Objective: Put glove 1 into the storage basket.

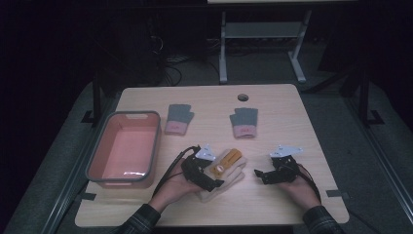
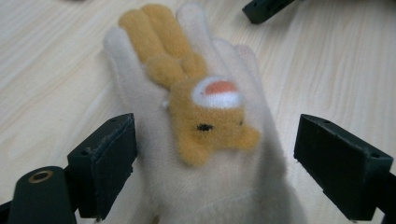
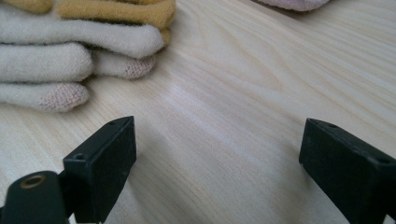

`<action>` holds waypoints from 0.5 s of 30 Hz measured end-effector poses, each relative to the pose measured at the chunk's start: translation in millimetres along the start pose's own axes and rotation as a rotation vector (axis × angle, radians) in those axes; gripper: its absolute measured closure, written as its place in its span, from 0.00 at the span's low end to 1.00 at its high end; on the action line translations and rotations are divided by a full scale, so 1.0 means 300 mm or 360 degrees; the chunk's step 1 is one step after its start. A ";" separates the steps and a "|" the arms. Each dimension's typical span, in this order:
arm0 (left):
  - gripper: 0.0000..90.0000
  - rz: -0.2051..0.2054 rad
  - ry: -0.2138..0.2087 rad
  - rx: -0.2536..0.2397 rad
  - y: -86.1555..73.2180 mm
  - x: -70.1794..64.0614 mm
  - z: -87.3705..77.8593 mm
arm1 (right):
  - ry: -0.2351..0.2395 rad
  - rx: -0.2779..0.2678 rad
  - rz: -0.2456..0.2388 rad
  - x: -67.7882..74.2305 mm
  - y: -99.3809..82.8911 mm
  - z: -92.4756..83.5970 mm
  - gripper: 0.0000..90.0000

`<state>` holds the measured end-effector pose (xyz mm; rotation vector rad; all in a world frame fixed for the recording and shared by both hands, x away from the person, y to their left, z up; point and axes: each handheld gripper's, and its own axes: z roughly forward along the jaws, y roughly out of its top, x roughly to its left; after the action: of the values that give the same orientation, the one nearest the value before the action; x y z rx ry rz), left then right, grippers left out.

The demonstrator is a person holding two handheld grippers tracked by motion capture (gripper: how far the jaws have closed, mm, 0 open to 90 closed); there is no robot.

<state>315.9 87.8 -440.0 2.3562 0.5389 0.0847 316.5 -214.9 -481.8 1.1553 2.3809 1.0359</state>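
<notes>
Left gripper [image 1: 210, 179] straddles the cream glove [image 2: 205, 140], spread wide; right gripper [image 1: 260, 174] gapes empty beside it.

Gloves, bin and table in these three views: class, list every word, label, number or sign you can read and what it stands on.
None can be read.
Pink cuffs of the two grey knitted gloves: faint marks, too small to read.
Cream fleece glove with an orange animal patch: a stitched face, no lettering.
Pink plastic bin with a grey rim: no lettering visible.
</notes>
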 end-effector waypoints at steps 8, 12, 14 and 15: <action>0.14 0.0069 0.0076 0.0086 -0.011 -0.025 0.050 | 0.0000 -0.0001 -0.0006 0.001 0.002 0.003 0.12; 0.14 0.0085 0.0097 0.0112 -0.017 -0.029 0.064 | 0.0000 0.0000 -0.0006 0.001 0.002 0.003 0.12; 0.14 0.0103 0.0113 0.0140 -0.020 -0.032 0.074 | 0.0000 0.0000 -0.0006 0.001 0.002 0.003 0.12; 0.14 0.0106 0.0114 0.0144 -0.022 -0.033 0.077 | 0.0000 -0.0001 -0.0006 0.001 0.002 0.003 0.12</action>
<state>309.5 73.7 -460.7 2.4670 0.5086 0.1795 317.2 -214.1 -482.0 1.1502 2.3821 1.0353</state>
